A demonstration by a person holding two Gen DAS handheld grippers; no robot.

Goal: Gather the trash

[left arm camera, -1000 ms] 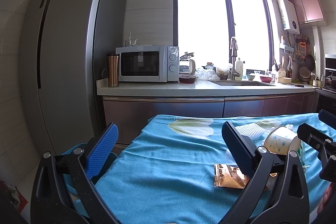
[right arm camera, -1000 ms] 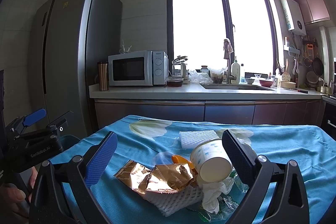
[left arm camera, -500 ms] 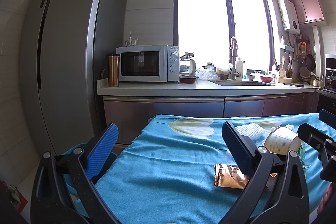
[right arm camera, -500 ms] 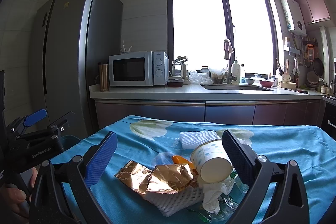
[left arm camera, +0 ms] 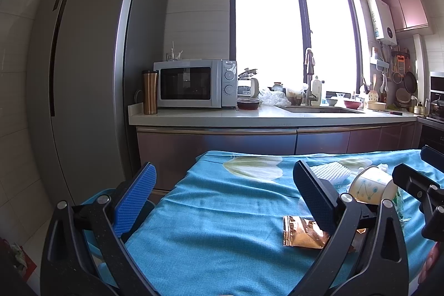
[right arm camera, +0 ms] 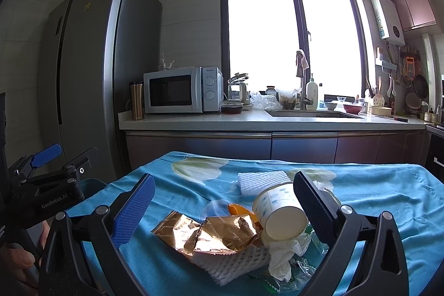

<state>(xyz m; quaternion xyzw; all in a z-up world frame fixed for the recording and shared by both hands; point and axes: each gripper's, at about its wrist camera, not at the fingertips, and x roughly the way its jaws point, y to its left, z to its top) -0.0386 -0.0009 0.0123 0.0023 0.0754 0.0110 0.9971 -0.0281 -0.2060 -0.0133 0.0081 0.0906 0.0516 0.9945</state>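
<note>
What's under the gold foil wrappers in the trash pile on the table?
The gold foil wrappers lie on white foam netting, which sticks out beneath them, on the blue tablecloth. An orange piece peeks out behind. Anything else beneath is covered.

Right gripper [right arm camera: 223, 201]: jaws wide apart, above trash pile.
Cup [right arm camera: 280, 212]: paper, on its side, touching wrappers.
Wrappers [right arm camera: 211, 235]: gold foil, atop foam net [right arm camera: 236, 264].
Tissue [right arm camera: 283, 254]: crumpled, below cup.
Cloth [right arm camera: 383, 199]: blue.
Left gripper [right arm camera: 47, 174]: far left, beside table.
</note>
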